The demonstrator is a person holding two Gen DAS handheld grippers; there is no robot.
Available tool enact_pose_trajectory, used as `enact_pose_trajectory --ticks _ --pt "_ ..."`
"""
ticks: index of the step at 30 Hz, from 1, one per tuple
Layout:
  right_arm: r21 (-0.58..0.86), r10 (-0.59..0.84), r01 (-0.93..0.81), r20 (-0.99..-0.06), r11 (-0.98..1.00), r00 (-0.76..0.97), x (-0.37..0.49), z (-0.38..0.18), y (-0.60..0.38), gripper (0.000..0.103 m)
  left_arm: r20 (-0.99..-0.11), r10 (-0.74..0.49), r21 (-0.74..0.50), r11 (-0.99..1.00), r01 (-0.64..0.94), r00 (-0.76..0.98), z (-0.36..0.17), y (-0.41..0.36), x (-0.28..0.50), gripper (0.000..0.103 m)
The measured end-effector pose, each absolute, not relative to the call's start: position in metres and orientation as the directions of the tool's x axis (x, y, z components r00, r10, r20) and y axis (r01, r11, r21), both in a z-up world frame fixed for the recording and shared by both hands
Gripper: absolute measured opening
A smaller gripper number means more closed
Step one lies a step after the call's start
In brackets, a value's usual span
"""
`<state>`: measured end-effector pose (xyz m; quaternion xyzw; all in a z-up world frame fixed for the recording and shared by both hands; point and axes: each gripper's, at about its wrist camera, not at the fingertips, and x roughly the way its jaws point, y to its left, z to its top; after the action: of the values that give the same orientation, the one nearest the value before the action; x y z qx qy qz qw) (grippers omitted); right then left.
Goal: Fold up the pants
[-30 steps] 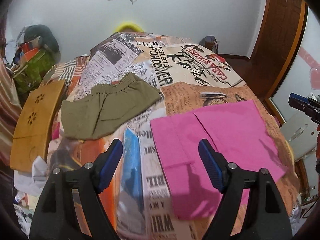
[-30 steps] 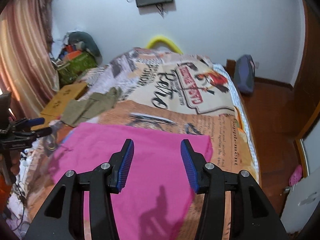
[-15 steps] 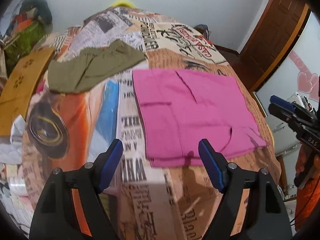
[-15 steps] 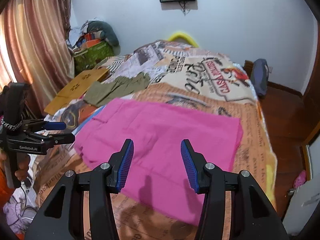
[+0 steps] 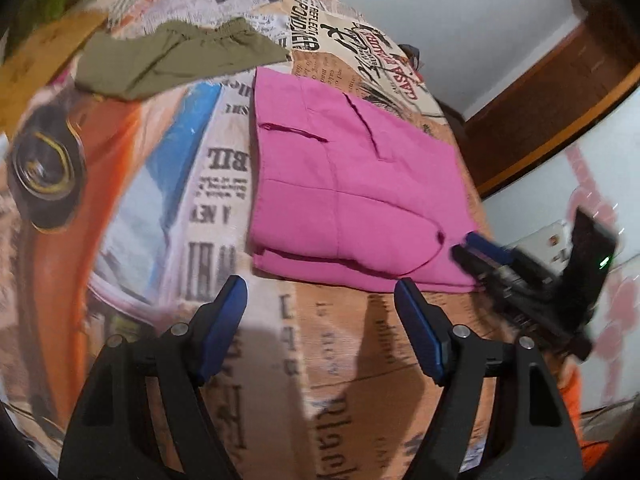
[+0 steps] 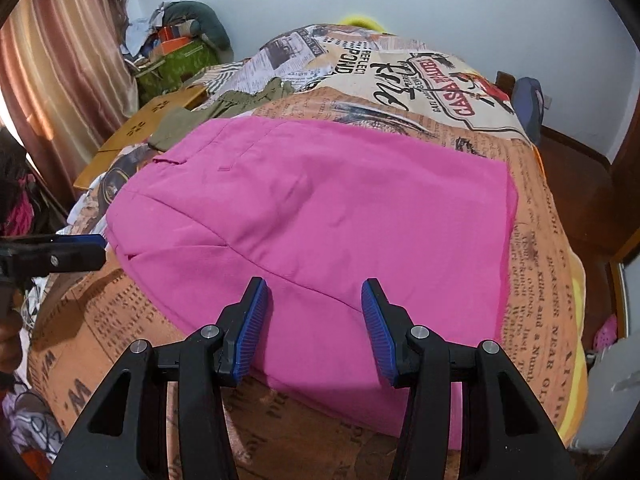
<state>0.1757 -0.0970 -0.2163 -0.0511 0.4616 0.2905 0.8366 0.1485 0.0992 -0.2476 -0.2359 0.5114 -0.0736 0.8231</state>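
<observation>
A bed [image 6: 532, 240] under a newspaper-print cover filled both views, and the pink pants [image 6: 320, 208] lay flat on its near half, partly folded. Beyond them lay an olive garment [image 5: 180, 56]. The left gripper [image 5: 320, 320] was angled down at the cover just short of the pants' near edge, jaws spread and empty. The right gripper [image 6: 314, 328] hung tilted down over the pants' near edge, jaws half apart, pads clear of the cloth. Only the right view showed the curtain [image 6: 60, 72] and clutter pile [image 6: 180, 44]; only the left showed the wooden door frame [image 5: 560, 92]. Since a second earlier both grippers had dropped closer to the bed, and the pants loomed larger.
</observation>
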Motion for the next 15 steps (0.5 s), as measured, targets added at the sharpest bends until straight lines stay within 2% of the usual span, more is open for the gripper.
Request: enact_pose_trajectory --ticks 5,15 --pt "0.221 0.463 -0.528 -0.798 0.820 0.386 0.178 -0.217 -0.100 0.045 -0.762 -0.453 -0.583 0.792 -0.184 0.463 -0.253 0.108 0.155 0.076" --pt "0.252 0.482 -0.525 -0.796 0.813 0.366 0.179 -0.221 -0.102 0.045 -0.740 -0.447 -0.623 0.738 -0.259 0.503 -0.258 0.109 0.173 0.076"
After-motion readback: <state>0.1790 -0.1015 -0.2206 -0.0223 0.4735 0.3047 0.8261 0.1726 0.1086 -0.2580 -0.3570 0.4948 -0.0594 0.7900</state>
